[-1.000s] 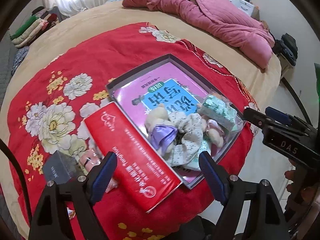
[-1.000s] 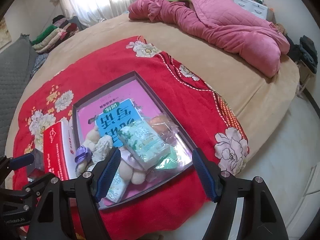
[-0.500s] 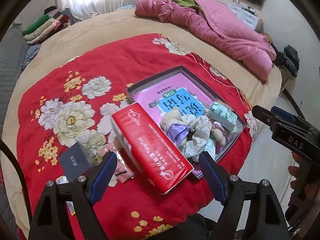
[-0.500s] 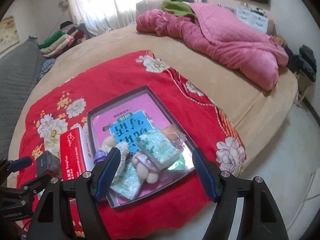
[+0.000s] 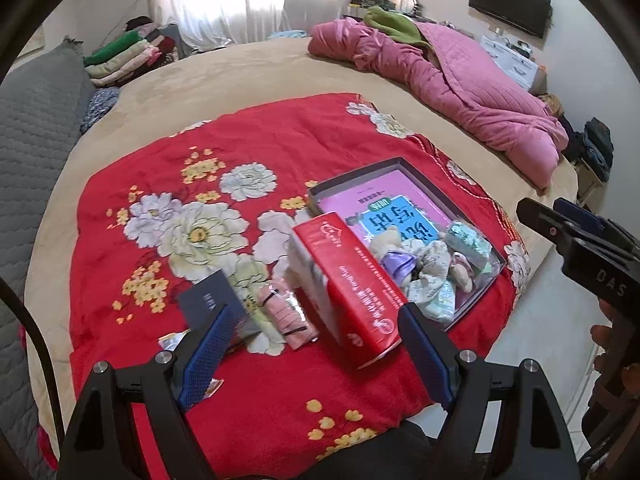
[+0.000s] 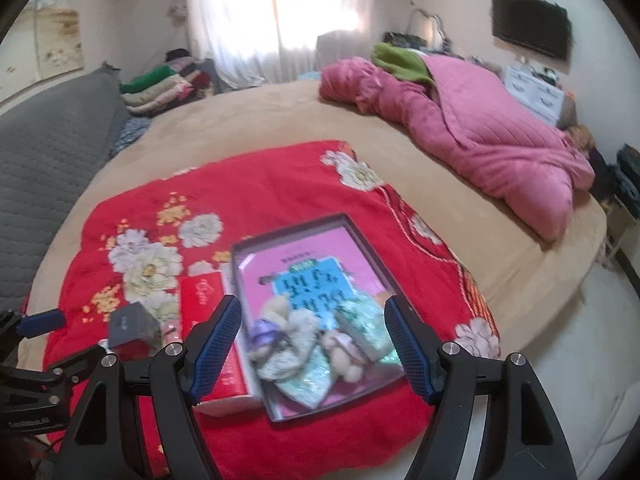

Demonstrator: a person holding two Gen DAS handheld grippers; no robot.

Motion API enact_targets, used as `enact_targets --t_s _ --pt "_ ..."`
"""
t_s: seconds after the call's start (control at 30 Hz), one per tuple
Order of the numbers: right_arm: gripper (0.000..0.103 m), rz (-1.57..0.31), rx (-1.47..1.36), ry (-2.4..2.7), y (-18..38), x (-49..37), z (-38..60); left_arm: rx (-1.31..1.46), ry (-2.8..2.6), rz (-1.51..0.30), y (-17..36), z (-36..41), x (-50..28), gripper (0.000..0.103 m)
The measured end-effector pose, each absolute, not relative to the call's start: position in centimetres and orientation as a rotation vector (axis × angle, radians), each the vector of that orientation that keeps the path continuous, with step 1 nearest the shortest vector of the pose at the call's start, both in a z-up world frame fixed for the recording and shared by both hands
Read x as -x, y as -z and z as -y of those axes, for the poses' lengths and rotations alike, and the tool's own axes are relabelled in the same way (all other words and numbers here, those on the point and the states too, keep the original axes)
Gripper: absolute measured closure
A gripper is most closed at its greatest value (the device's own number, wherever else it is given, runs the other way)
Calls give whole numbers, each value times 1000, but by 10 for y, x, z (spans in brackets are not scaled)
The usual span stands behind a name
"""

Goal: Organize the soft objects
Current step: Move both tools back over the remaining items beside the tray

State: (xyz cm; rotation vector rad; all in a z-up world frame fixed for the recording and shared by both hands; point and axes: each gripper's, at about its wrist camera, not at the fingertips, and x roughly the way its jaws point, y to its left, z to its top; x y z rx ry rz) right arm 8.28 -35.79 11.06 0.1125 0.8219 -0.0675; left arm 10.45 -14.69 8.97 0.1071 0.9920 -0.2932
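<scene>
- My left gripper [image 5: 314, 354]: jaws wide apart, nothing between the two blue pads, held above the near edge of the red flowered blanket [image 5: 256, 148].
- My right gripper [image 6: 316, 350]: jaws likewise wide, holding nothing, held above the near end of the tray [image 6: 362, 242]. In the left wrist view it enters at 3 o'clock, my fingers showing below it.
- Red box [image 5: 352, 284]: one, lying on the blanket just past my left pads at 12 o'clock, its long side against the tray's left wall.
- Tray: one, shallow and dark-rimmed, at 1 o'clock from the left gripper. One pink book with a blue title panel [image 5: 394, 218] lies flat in it.
- Soft objects [image 5: 428, 266]: heaped in the near end of the tray, over the book's lower part. I count two small plush bears, one purple ribbon bow [image 5: 396, 262], one pale floral fabric piece and at least two mint-green wrapped packs [image 6: 364, 326]. The exact count of packs is unclear.
- Outside the tray, at 11 o'clock from the left gripper: one dark card box [image 5: 210, 304] and one pink packet with black hair ties [image 5: 286, 316], both on the blanket.
- Beyond, at 1 o'clock: one pink quilt [image 5: 468, 88] bundled on the tan bed [image 5: 248, 68].
- At 10 o'clock: one stack of folded clothes [image 5: 124, 54].
</scene>
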Motion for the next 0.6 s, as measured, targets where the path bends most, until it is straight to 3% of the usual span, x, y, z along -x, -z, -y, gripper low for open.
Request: enact_targets --t_s 0.6 --pt "28 -845 15 -124 -106 -78 255 -4 168 -1010 -85 47 -83 20"
